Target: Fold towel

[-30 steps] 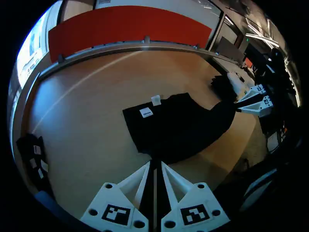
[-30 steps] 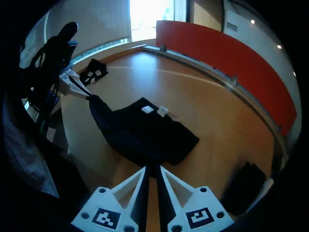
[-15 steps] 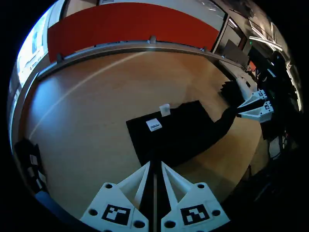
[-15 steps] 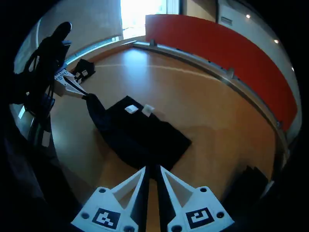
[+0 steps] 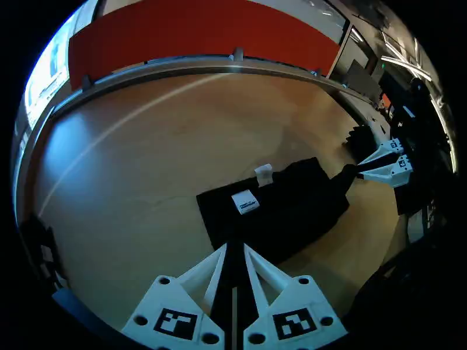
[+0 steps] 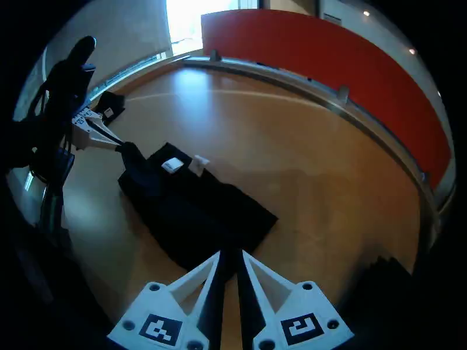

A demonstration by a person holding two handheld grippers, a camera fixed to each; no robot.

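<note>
A black towel [image 5: 286,204] lies on the wooden table [image 5: 146,175], with two white tags [image 5: 245,202] on top near its far edge. In the left gripper view my left gripper [image 5: 233,249] is shut on the towel's near corner. Farther right, my right gripper [image 5: 357,169] pinches another raised corner. In the right gripper view the towel [image 6: 198,219] runs from my right gripper [image 6: 230,255], shut on its corner, to my left gripper [image 6: 121,145], which holds the other corner lifted. The held edge hangs just above the flat part.
A red partition [image 5: 192,35] and a metal rail [image 5: 175,67] run along the table's far side. Dark folded cloth piles sit at the table's ends [image 6: 109,105] [image 6: 382,280]. A person's dark shape [image 6: 52,116] stands behind the left gripper.
Both grippers have carried the held edge forward over the towel toward the tags. The lifted drape between them has shortened and the towel looks more compact.
</note>
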